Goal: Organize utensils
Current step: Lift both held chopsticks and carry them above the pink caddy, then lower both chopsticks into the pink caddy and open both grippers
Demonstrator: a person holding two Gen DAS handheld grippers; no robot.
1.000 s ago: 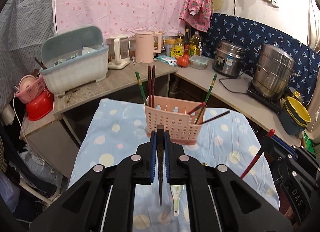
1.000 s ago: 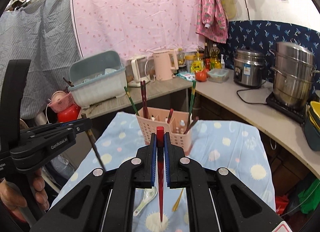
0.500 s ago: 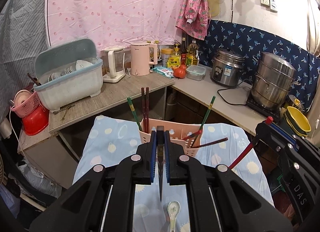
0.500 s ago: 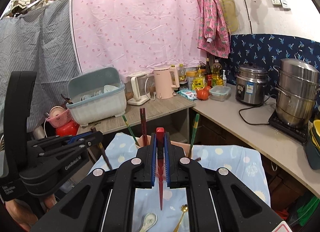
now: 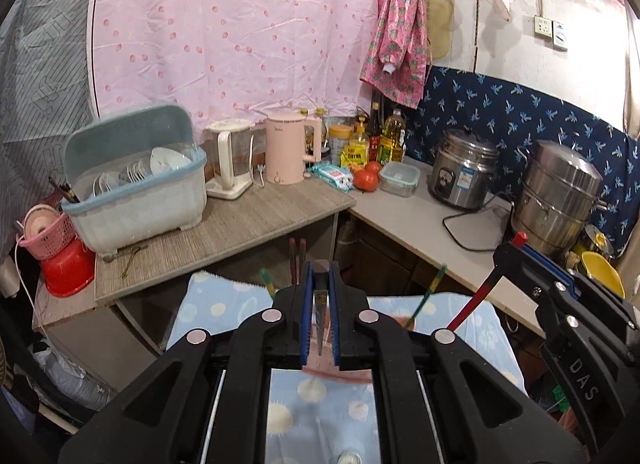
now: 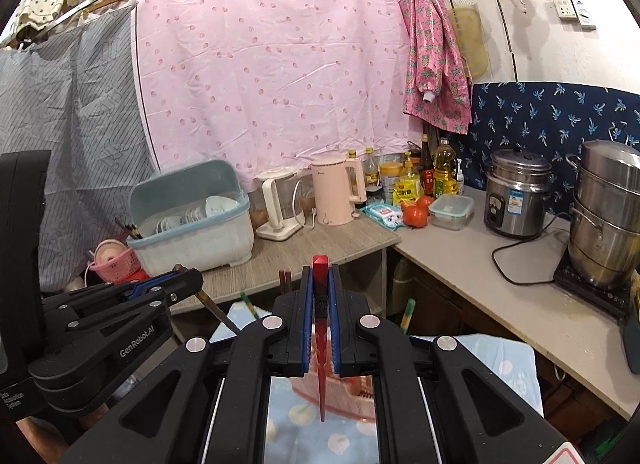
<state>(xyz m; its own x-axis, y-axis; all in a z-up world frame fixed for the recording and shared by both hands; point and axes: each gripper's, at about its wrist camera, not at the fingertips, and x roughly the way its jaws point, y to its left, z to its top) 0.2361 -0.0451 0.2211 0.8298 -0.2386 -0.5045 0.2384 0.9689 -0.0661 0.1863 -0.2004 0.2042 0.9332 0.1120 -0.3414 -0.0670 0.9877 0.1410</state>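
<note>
My left gripper (image 5: 321, 270) is shut on a dark chopstick (image 5: 320, 306) that hangs tip down between its blue pads. In the same way, my right gripper (image 6: 321, 270) is shut on a red chopstick (image 6: 321, 380). Both are held above a pink slotted basket (image 6: 348, 396) on a blue spotted tablecloth (image 6: 344, 440). Brown chopsticks (image 5: 297, 260) and green ones (image 5: 431, 286) stand in the basket. In the left wrist view the basket is almost wholly hidden behind the fingers. Each view shows the other gripper at its side: the right gripper (image 5: 510, 250) and the left gripper (image 6: 188, 278).
A white spoon (image 5: 347, 458) lies on the cloth near the bottom edge. Behind the table runs a corner counter (image 5: 248, 224) with a lidded dish box (image 5: 136, 192), two kettles, bottles, tomatoes, a rice cooker (image 5: 464, 172) and a steel steamer pot (image 5: 560, 192).
Both grippers have risen with their chopsticks. The basket and the spoon have sunk in both views, and the fingers now cover most of the basket.
</note>
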